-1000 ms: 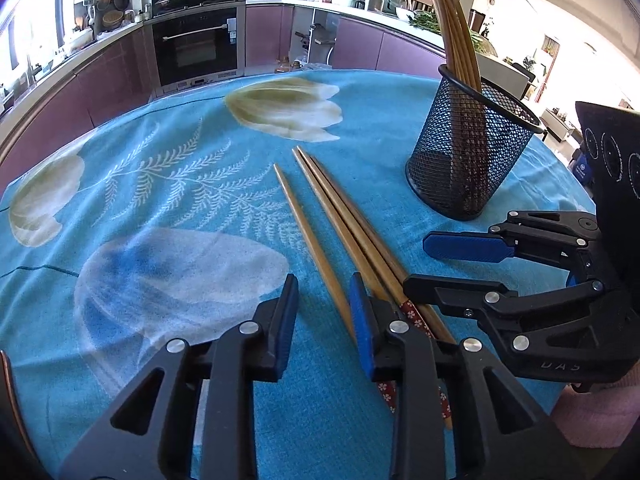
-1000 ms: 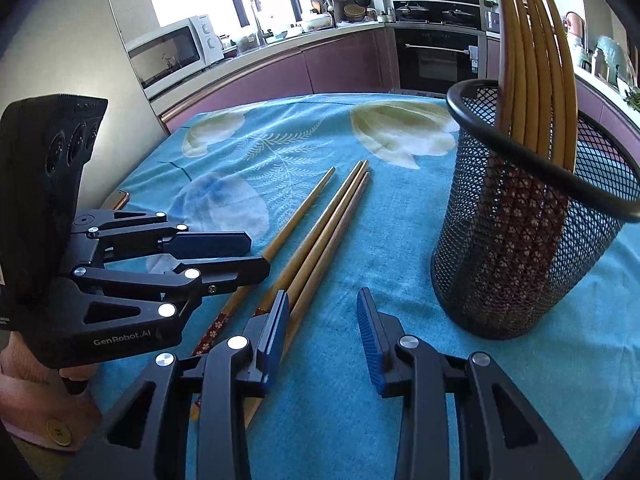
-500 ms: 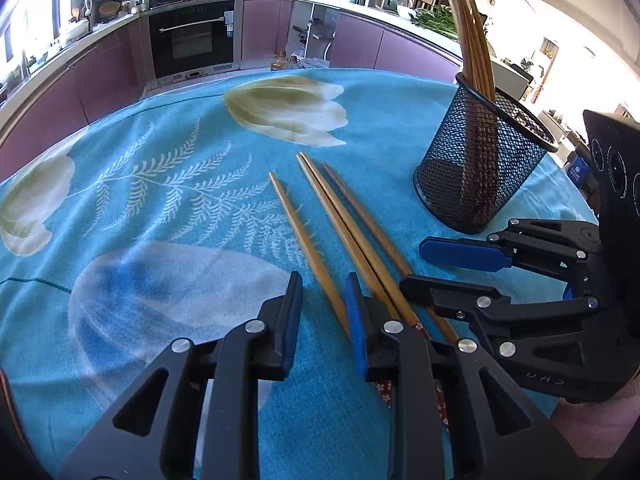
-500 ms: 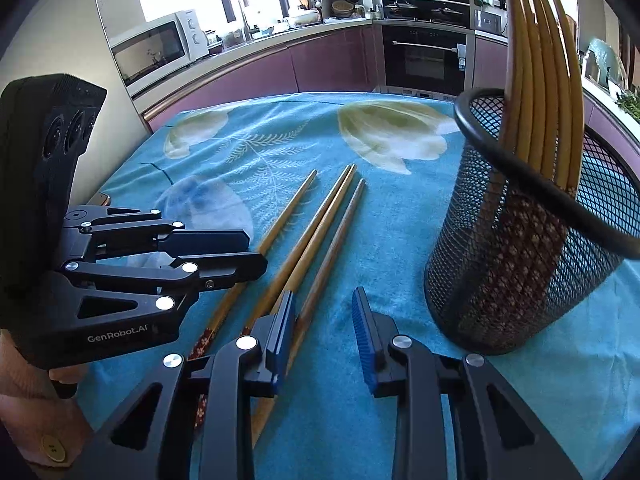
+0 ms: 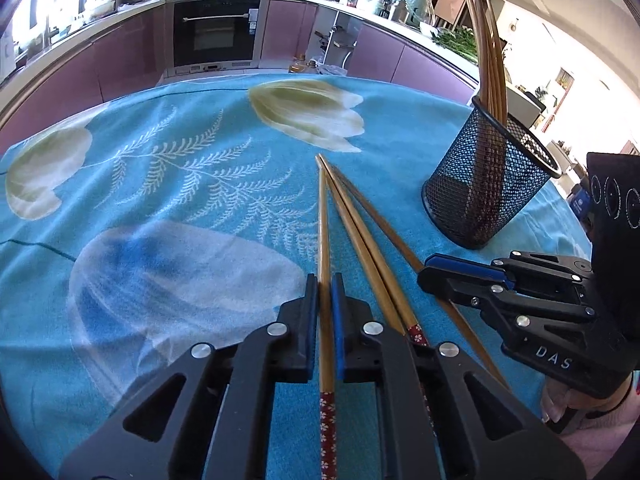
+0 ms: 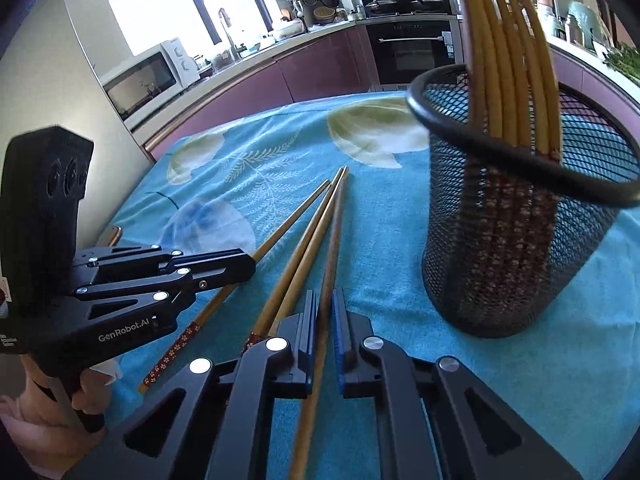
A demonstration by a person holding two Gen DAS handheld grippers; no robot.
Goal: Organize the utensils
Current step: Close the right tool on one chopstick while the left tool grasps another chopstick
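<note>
Several wooden chopsticks with red flowered ends lie side by side on the blue cloth. My left gripper (image 5: pixel 325 288) is shut on the leftmost chopstick (image 5: pixel 323 224); it also shows in the right wrist view (image 6: pixel 240 266). My right gripper (image 6: pixel 325 304) is shut on the rightmost chopstick (image 6: pixel 334 240); it also shows in the left wrist view (image 5: pixel 430 270). Two chopsticks (image 5: pixel 360 236) lie loose between them. A black mesh holder (image 6: pixel 512 216) stands upright to the right with several chopsticks (image 6: pixel 504 40) in it.
The round table has a blue flowered cloth (image 5: pixel 180 184). Kitchen counters, an oven (image 5: pixel 216 32) and a microwave (image 6: pixel 148 80) stand behind. A phone edge (image 6: pixel 112 234) lies at the table's left rim.
Both grippers moved forward and closed, each onto a chopstick. The left chopstick's tip has swung right, toward the other tips.
</note>
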